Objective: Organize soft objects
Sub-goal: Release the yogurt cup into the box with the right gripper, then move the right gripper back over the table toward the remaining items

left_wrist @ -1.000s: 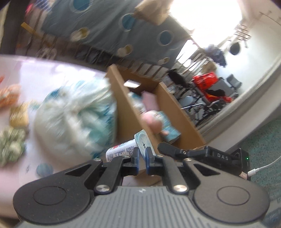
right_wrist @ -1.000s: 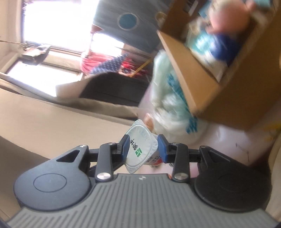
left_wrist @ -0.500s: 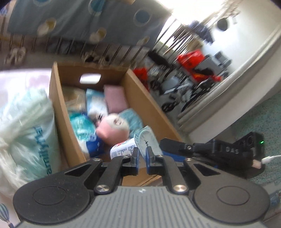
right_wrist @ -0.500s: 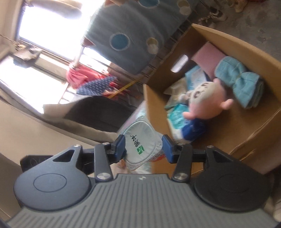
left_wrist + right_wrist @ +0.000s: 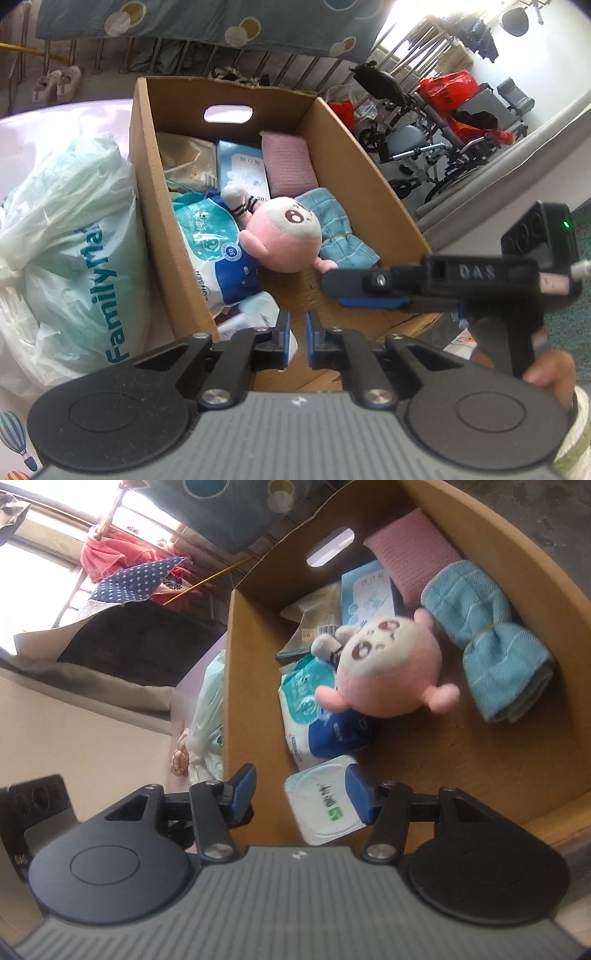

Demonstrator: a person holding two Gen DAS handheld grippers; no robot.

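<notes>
An open cardboard box (image 5: 147,184) (image 5: 231,701) holds a pink plush doll (image 5: 288,240) (image 5: 388,672), a blue towel (image 5: 491,635), a pink cloth (image 5: 288,162) and a pack of wipes (image 5: 210,240). My right gripper (image 5: 301,790) hangs over the box's near corner, its jaws opening. A white foil-lidded cup (image 5: 325,805) lies between them. It touches the right pad only, and the left pad stands clear of it. My left gripper (image 5: 295,332) is shut with nothing visible between its fingers. The cup (image 5: 255,310) shows just left of them.
A full white FamilyMart plastic bag (image 5: 74,240) leans on the box's left wall, on a pink table. Wheelchairs and red bags (image 5: 424,140) stand beyond the box on the right. A hand (image 5: 546,373) holds the right gripper's handle.
Both grippers swung over the box's opening. The right jaws widened and the cup came off the left pad. The cup's lid edge is gone from between the left fingers.
</notes>
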